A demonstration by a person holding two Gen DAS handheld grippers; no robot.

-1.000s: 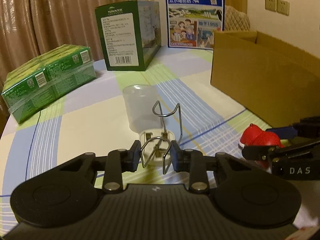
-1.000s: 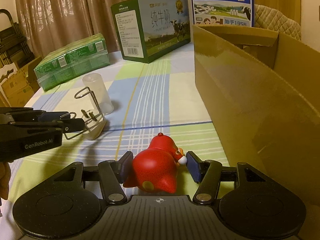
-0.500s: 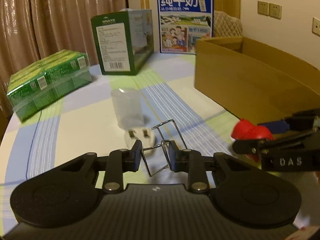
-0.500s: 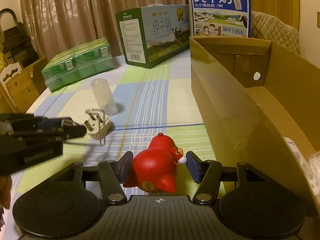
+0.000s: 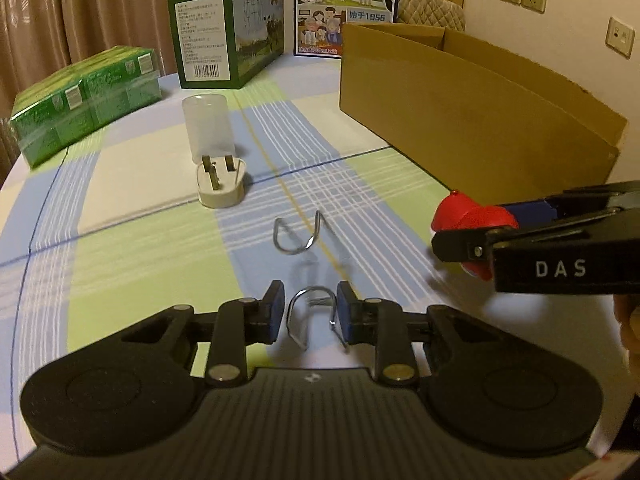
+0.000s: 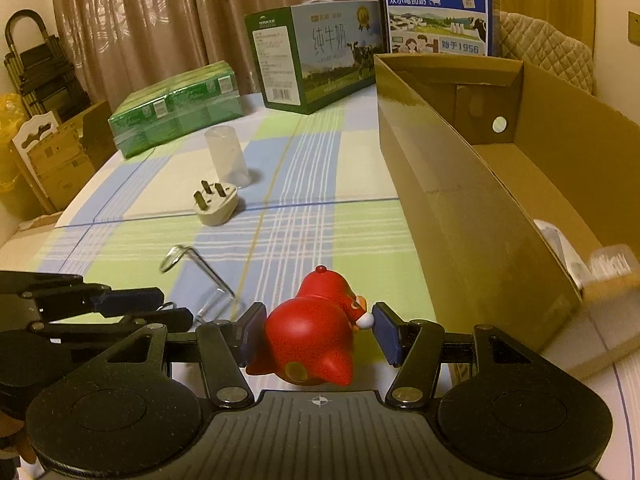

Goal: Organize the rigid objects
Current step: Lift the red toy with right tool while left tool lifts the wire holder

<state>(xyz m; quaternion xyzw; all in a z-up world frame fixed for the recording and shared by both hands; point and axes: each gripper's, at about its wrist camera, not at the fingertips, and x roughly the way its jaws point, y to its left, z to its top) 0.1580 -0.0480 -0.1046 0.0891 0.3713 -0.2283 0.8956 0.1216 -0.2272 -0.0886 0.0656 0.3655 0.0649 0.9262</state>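
Observation:
My left gripper (image 5: 310, 310) is shut on a bent wire clip (image 5: 304, 240), held above the checked tablecloth; the clip also shows in the right wrist view (image 6: 192, 276). My right gripper (image 6: 318, 330) is shut on a red bird toy (image 6: 316, 328), lifted beside the open cardboard box (image 6: 452, 184); the toy shows in the left wrist view (image 5: 468, 216). A white plug (image 5: 220, 186) lies prongs up on the cloth, also in the right wrist view (image 6: 216, 204). A clear plastic cup (image 5: 208, 128) stands upside down behind it.
A green milk carton box (image 5: 228, 28), a blue milk box (image 5: 346, 4) and a wrapped green pack (image 5: 88, 96) stand at the back of the table. The cardboard box holds some pale items (image 6: 592, 264) at its near end.
My left gripper has lifted the wire clip off the plug and pulled back toward me. My right gripper has risen with the red toy, so the box's inside shows.

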